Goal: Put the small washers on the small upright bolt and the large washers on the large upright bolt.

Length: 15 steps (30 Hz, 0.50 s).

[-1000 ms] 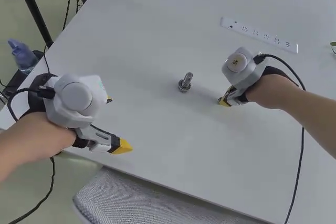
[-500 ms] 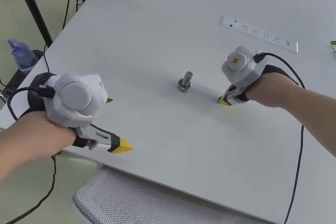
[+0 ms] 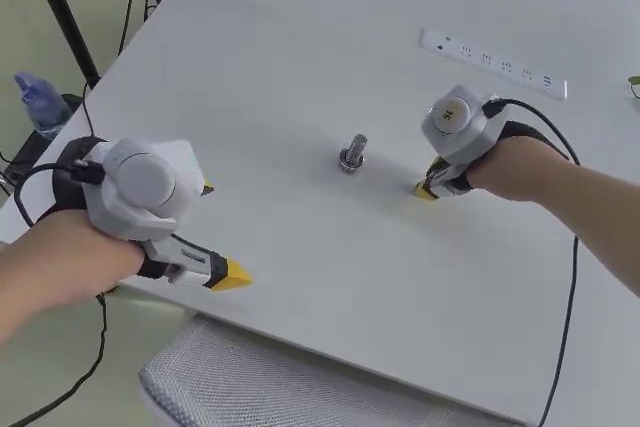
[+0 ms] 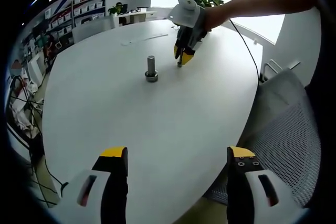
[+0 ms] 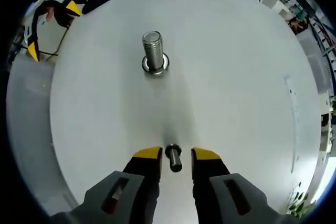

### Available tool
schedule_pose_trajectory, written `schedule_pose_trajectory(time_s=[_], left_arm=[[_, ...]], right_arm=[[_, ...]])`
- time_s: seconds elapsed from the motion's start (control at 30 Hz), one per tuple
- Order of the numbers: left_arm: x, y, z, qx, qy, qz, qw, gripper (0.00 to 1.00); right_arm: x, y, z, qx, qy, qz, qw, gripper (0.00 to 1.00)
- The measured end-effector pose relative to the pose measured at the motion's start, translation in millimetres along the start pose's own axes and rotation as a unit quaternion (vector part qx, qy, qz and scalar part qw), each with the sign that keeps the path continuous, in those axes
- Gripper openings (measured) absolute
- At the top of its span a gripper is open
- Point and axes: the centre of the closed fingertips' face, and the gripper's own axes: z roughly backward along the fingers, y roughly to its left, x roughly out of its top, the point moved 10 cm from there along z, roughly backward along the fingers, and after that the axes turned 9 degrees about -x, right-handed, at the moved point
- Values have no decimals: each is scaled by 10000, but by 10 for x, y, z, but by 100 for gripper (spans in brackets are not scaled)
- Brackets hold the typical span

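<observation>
While left gripper [image 4: 176, 153] and right gripper [image 5: 176, 153] hold jaws spread, the white table [image 3: 290, 47] carries a power strip [image 3: 493, 65].

the large bolt [image 5: 154, 51] stands upright near the middle of the white surface [image 5: 236, 77], a silver threaded shaft with a flat top and a wider silver ring [image 5: 156, 66] lying flat around its foot. the small bolt [image 5: 173, 157] stands well apart from it, short, thin and dark-topped, between the yellow-tipped fingers [image 5: 148, 155] of the right gripper [image 5: 176, 153], a narrow gap showing on either side.
</observation>
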Motion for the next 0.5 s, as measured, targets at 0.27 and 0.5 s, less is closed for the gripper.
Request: schedule_pose_trajectory(time_s=[0.27,0.5], left_arm=[[31,-12,9,-43,7,-53,10000,77],[109,-22,31,-62,17,-162,9998,79]], right_arm=[[-24,-46,-27,76,22,-81,9999,26],[-44,-67,90,16,-113,-229,9997,29]])
